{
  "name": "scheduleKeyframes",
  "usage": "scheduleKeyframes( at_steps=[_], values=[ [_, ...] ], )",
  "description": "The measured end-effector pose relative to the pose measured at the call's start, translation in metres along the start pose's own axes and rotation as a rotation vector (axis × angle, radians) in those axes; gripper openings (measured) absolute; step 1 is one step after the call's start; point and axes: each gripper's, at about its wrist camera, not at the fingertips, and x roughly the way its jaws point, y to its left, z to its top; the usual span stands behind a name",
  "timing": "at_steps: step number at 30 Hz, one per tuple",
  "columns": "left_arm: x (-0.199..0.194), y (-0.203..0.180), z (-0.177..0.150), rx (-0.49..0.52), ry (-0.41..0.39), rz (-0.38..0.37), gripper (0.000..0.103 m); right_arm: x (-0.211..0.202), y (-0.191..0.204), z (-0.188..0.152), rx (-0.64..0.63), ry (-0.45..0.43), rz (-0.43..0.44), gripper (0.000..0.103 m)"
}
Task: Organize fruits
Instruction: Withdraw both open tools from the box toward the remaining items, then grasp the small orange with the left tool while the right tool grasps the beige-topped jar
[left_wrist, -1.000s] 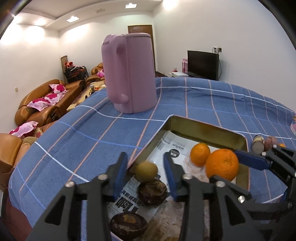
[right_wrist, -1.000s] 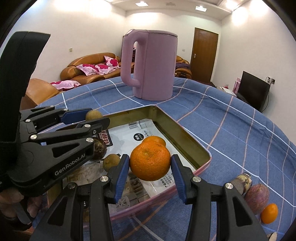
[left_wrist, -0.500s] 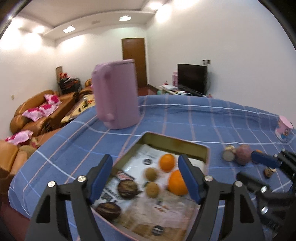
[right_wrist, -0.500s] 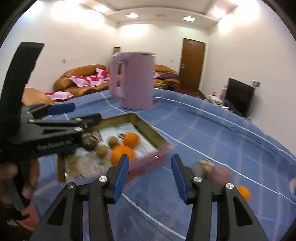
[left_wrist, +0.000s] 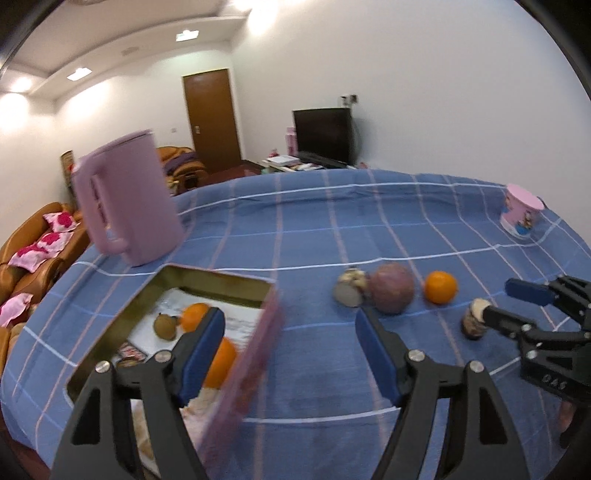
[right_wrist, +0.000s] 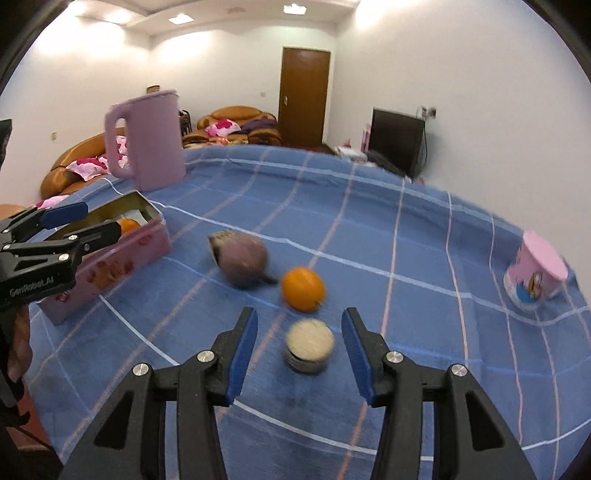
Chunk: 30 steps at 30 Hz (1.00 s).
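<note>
A pink-sided tin tray (left_wrist: 218, 282) (right_wrist: 122, 254) on the blue checked tablecloth holds two oranges (left_wrist: 195, 315) and a small brown fruit (left_wrist: 165, 325). Outside it lie a purple fruit (left_wrist: 392, 294) (right_wrist: 243, 260), a cut purple half (left_wrist: 350, 290), a small orange (left_wrist: 440, 287) (right_wrist: 303, 283) and another cut half (left_wrist: 474, 319) (right_wrist: 309, 345). My left gripper (left_wrist: 290, 354) is open and empty, above the tray's right wall. My right gripper (right_wrist: 299, 352) is open, its fingers on either side of the cut half, not touching it.
A tall pink kettle (left_wrist: 127, 201) (right_wrist: 147, 140) stands behind the tray. A pink printed cup (left_wrist: 521, 216) (right_wrist: 535, 275) stands near the table's right edge. Sofas, a door and a television are beyond the table.
My right gripper let go of the large orange in the tray and swung right to the cut half. My left gripper opened wider, pulled back and turned right.
</note>
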Motion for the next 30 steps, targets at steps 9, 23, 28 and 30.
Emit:
scheduleKeyframes(
  at_steps=[9,23,28,30],
  values=[
    [0.018,-0.040,0.014,0.062,0.023,-0.066,0.076,0.019,-0.014,-0.007,0.028,0.073,0.054,0.049],
    [0.034,-0.081,0.024,0.140,0.036,-0.139,0.075,0.030,-0.019,-0.007,0.024,0.095,0.083,0.036],
    [0.042,-0.106,0.029,0.181,0.047,-0.162,0.074,0.022,-0.054,-0.009,0.105,0.062,-0.004,0.036],
    [0.050,-0.118,0.030,0.205,0.058,-0.166,0.072,0.020,-0.068,-0.011,0.146,0.056,-0.006,0.036]
  ],
)
